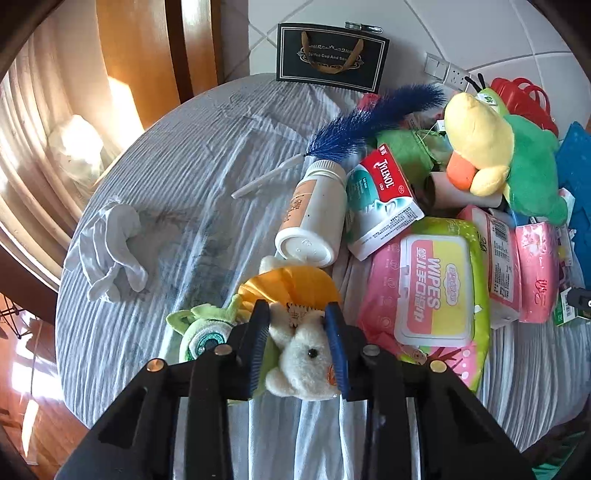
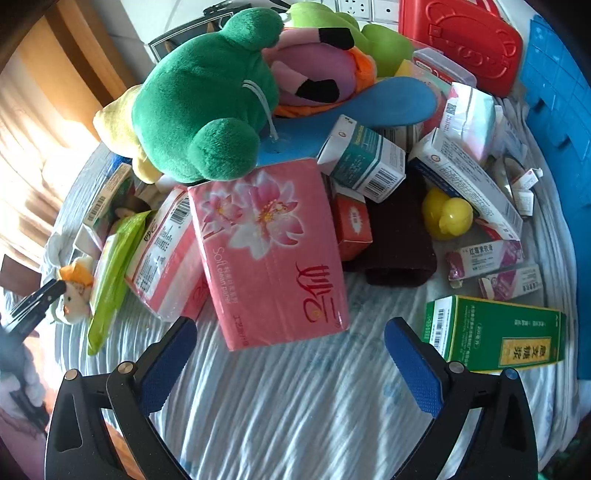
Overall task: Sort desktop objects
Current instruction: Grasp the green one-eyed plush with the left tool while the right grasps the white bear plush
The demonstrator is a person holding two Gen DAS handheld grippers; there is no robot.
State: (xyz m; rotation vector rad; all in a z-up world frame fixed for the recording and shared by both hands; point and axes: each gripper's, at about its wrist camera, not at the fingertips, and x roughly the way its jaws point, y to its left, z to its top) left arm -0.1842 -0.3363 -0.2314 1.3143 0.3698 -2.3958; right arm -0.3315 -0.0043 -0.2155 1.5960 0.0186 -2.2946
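Tissue pack [image 2: 269, 254] lies on tablecloth [image 2: 295, 406]; left tool [image 1: 298, 325] grips plush toy [image 1: 303, 354].

Round table under a wrinkled pale striped cloth [image 1: 177, 177]; white tiled wall [image 1: 461, 33] with socket strip [image 1: 445, 72]; wooden frame [image 1: 155, 48]; sunlit curtain [image 1: 40, 122]; glossy wooden floor [image 1: 26, 373].
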